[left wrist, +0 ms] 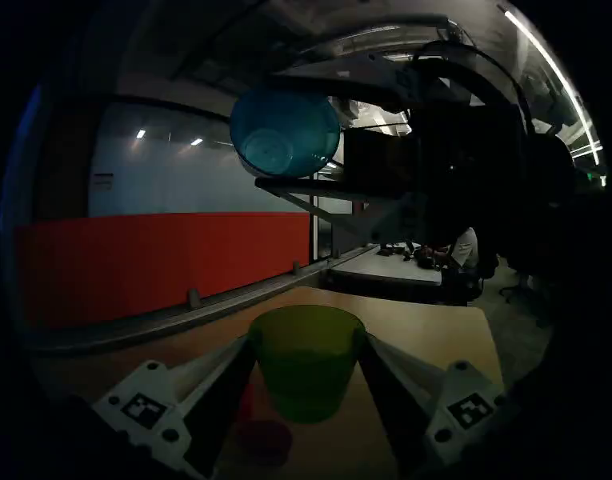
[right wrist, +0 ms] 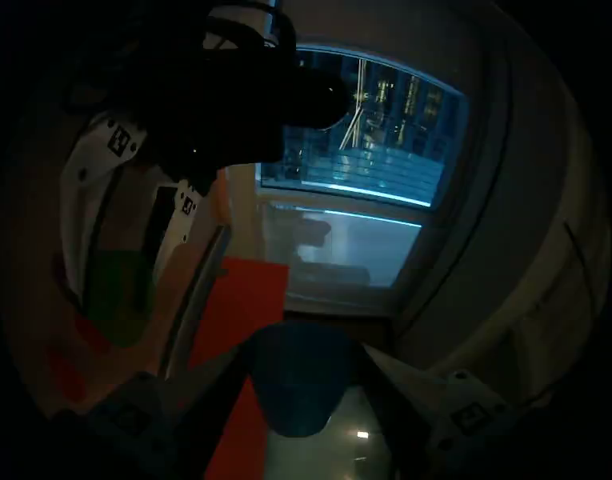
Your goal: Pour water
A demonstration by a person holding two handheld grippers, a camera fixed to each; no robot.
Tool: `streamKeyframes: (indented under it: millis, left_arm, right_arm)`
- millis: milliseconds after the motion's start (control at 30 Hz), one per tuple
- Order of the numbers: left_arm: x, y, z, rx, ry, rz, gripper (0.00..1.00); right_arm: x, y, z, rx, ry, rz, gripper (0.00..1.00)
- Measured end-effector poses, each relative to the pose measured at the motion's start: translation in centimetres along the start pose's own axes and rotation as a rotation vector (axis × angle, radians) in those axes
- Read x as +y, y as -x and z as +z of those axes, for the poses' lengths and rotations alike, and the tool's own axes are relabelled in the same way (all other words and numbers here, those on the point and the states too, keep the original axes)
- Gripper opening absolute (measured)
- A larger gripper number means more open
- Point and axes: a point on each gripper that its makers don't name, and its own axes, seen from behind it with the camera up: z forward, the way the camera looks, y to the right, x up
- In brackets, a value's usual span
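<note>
Dim room, little light. In the left gripper view, left gripper (left wrist: 307,352) clamped on a green cup (left wrist: 307,380), one finger pressed against each side of its wall. Held upright, mouth up, just over a tan table (left wrist: 434,328). Cannot tell whether any water lies inside. Just below and to the left of the green cup, on the table, a small round red thing (left wrist: 262,436), blurred and partly hidden behind a finger. Beyond the table, a long red wall panel (left wrist: 170,256) under pale glass. In the right gripper view, right gripper (right wrist: 296,372) closed likewise on a blue cup (right wrist: 296,392), a finger tight on either side. Whole scene turned sideways there: table running up the left edge, a window (right wrist: 370,136) with lit buildings ahead. Also at the left of that view, the green cup between the pale fingers of the left gripper, with a dark-sleeved hand (right wrist: 226,104) behind it. Back in the left gripper view, the blue cup tipped well over, open mouth turned toward the camera, inside wall and bottom showing, gripped from the right with one finger above and one below. Placed well above the green cup and slightly left of it, not touching.
</note>
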Motion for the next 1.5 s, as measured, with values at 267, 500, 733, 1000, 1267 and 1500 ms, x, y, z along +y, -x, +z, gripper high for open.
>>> streamKeyframes:
  millis: [267, 500, 733, 1000, 1267, 1500]
  left_arm:
    - [-0.2, -0.1, -0.2, -0.001, -0.007, 0.005, 0.85]
    - [-0.4, -0.1, -0.3, -0.004, -0.012, 0.010, 0.85]
    - [-0.5, -0.2, -0.3, -0.006, -0.018, 0.019, 0.85]
    - [-0.7, -0.2, -0.2, -0.010, -0.023, 0.026, 0.85]
    - [-0.7, -0.4, -0.1, -0.010, -0.027, 0.030, 0.86]
    - [-0.7, -0.4, -0.1, -0.013, -0.032, 0.037, 0.85]
  right_arm:
    - [0.0, 0.4, -0.5, 0.008, -0.012, 0.202, 0.93]
    - [-0.2, 0.1, -1.0, 0.021, -0.031, 0.437, 0.93]
    - [-1.0, -0.9, -1.5, 0.037, -0.056, 0.698, 0.93]
    - [-1.3, -2.5, -2.2, 0.082, -0.102, 1.007, 0.93]
    - [-1.1, -3.9, -2.4, 0.115, -0.147, 1.274, 0.93]
    - [-0.5, -4.7, -2.4, 0.144, -0.171, 1.441, 0.93]
